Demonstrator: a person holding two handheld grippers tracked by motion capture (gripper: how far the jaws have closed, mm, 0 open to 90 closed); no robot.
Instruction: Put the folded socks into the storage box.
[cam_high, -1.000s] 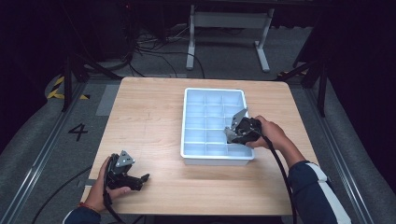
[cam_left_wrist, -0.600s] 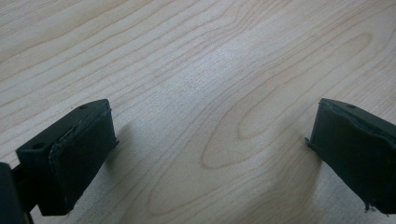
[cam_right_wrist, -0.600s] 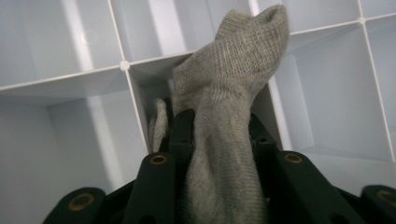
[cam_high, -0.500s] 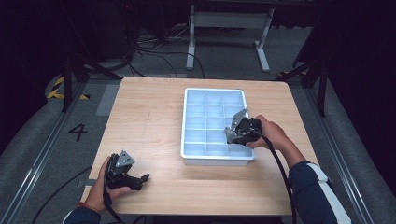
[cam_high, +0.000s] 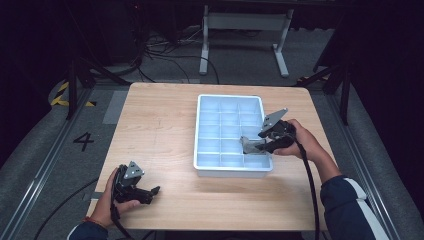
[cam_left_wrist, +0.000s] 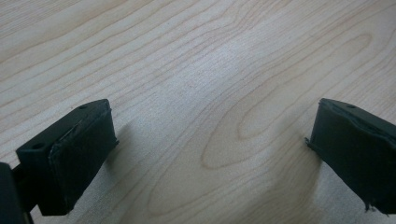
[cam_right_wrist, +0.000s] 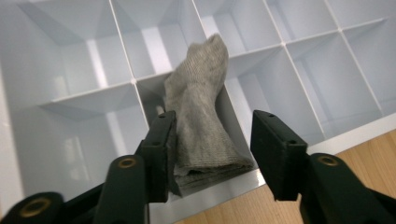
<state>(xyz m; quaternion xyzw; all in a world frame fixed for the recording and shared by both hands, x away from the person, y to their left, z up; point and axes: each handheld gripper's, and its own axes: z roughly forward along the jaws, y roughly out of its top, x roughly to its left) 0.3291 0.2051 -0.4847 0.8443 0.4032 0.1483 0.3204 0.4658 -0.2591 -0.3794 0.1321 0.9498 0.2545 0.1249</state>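
White divided tray (cam_high: 201, 131) sitting on wooden table (cam_high: 160, 125); grey sock (cam_right_wrist: 201, 116) lying in a compartment by the tray's rim. Right gripper (cam_right_wrist: 212, 140) hovering over it, jaws spread, sock between them. Left gripper (cam_left_wrist: 205, 154) resting on bare table, jaws wide apart

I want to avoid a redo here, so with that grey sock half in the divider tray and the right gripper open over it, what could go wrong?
1. The grey sock drapes over a divider of the white tray, so it may end up straddling two compartments.
2. The right gripper has open jaws, one touching the sock; pulling away might drag it back out.
3. Pushing the sock down could shift the tray on the table, since the left gripper rests far away.
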